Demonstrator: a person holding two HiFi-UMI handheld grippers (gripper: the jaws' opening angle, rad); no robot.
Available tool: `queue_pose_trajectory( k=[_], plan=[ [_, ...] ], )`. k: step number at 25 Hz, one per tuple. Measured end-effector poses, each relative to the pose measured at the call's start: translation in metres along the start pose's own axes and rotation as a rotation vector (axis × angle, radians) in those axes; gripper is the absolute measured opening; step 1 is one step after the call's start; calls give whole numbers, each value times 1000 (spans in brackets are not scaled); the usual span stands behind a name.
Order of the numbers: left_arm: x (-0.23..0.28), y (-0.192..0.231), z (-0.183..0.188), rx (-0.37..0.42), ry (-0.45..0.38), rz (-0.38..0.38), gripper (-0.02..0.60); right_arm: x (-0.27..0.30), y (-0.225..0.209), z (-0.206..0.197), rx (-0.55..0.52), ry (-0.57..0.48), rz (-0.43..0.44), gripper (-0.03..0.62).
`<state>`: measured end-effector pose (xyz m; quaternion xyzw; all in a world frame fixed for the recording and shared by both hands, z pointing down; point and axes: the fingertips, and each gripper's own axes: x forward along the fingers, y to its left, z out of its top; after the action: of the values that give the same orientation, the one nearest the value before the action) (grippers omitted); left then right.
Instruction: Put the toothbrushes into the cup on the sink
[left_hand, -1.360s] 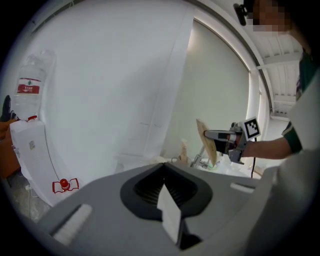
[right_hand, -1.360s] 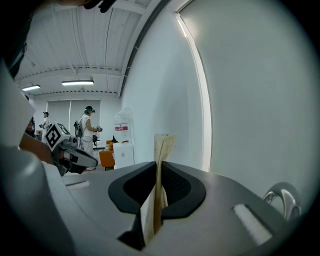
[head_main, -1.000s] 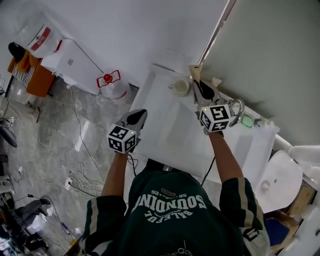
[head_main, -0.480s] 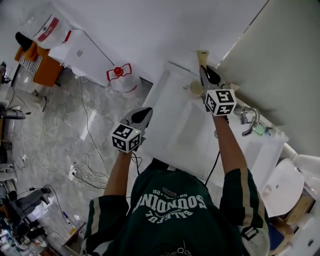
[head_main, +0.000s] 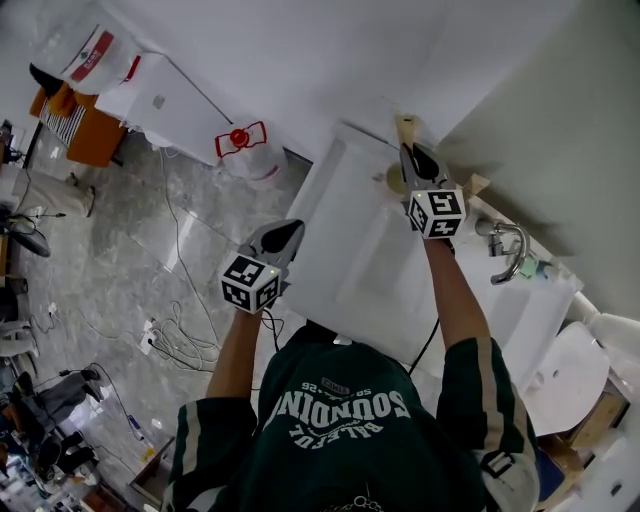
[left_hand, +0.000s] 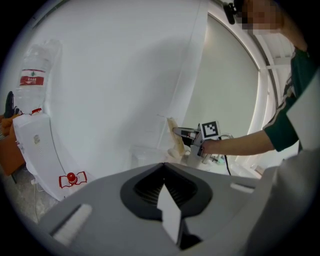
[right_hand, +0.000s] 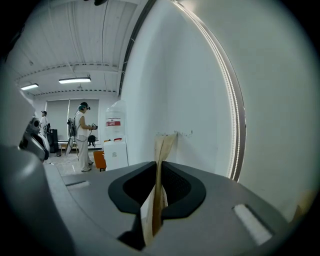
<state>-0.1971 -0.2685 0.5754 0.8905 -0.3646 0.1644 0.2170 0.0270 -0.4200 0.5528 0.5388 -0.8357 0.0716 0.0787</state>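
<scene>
Beige and flat, a wrapped toothbrush (right_hand: 161, 150) stands pinched in the right claw (head_main: 408, 152), its jaws nearly together on it, right at the cup (head_main: 396, 179) in the back corner of the white sink (head_main: 340, 240). The left claw (head_main: 287, 231) hangs off the sink's front edge, jaws together, nothing seen in them. A clean drop likely means getting the pack's lower end inside the cup's rim before the jaws part, and keeping it near upright so the cup does not tip.
</scene>
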Motion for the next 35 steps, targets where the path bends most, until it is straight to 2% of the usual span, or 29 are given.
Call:
queue_pose_trajectory(
  k=[5,11,23,30,35],
  plan=[
    [1,7,-3,-4,13,3,51,8,4,-11,6,-8,2,38],
    [1,10,-5,-7,18,4,51,11,11,3,-10,-55,10,38],
    [3,9,-4,-13,14,-8,51,0,13,-29,-17,28,-1,38],
    [1,3,-8,-6,19,-10,51,-1,6,-11,-19,-24,-4,38],
    [-6,6,-14,-13,27,7,51,2,1,-14,-18,-26,-7,38]
  ],
)
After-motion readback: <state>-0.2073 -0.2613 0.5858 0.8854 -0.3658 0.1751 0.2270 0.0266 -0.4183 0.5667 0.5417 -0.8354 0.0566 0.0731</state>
